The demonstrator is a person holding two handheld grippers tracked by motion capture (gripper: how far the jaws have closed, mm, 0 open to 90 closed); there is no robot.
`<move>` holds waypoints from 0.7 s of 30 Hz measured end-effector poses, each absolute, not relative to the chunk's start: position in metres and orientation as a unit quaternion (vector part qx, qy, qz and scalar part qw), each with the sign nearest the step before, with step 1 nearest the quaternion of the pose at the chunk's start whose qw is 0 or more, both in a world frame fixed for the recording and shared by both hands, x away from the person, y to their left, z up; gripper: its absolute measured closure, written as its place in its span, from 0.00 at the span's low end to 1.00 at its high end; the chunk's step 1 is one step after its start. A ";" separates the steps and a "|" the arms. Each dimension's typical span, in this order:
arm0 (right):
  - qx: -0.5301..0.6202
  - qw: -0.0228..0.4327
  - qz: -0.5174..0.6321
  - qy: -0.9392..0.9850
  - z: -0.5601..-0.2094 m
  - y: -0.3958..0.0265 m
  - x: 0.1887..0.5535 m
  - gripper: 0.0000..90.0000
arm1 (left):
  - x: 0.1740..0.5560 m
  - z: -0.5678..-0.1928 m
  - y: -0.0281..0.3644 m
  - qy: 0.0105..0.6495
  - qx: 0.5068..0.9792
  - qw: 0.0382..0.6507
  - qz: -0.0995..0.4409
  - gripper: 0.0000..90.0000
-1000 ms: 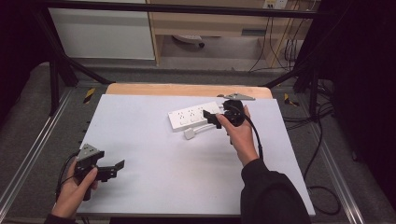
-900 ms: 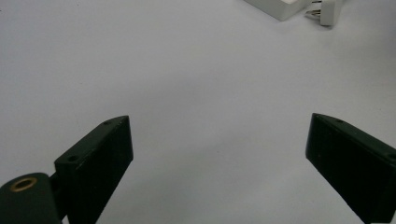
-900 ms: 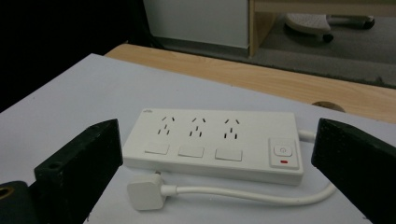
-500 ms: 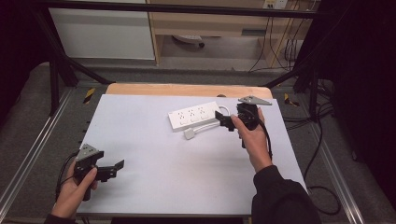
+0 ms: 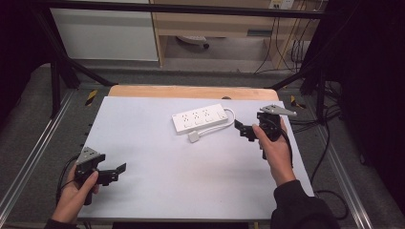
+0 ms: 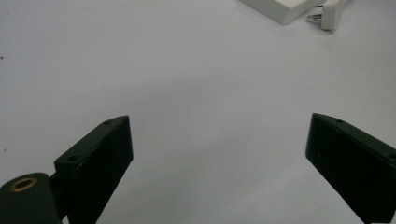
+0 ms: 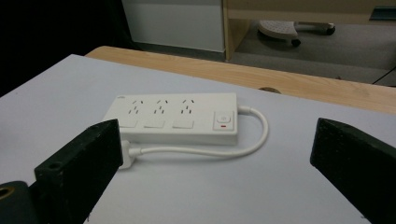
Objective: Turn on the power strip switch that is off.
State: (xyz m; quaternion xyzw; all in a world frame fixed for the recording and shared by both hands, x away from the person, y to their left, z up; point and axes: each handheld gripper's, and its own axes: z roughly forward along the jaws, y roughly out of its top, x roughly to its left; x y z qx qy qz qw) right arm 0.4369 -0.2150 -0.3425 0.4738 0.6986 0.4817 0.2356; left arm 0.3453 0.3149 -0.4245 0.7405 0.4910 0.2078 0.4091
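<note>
1. A white power strip lies flat on the white bench, toward the bench's far edge, a little right of its middle.
2. The strip has three rows of sockets and a switch with a small red mark at its cable end.
3. Its white cable leaves the switch end, loops round and runs back along the strip's near side.
4. The cable ends in a white plug, which lies on the bench just beside the strip's near edge.
5. The right gripper is held in the person's right hand, just to the right of the strip, near the cable loop.
6. Its jaws are spread wide with nothing between them, and they point at the strip without touching it.
7. The left gripper is held in the left hand, well apart from the strip, at the bench's near left corner.
8. Its jaws also stand released and empty above bare bench, with the strip's corner far ahead of them.
</note>
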 end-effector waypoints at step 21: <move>0.485 0.258 0.477 0.686 -0.378 -0.260 0.368 0.04 | 0.343 -0.424 0.315 0.487 0.742 0.410 0.209 0.08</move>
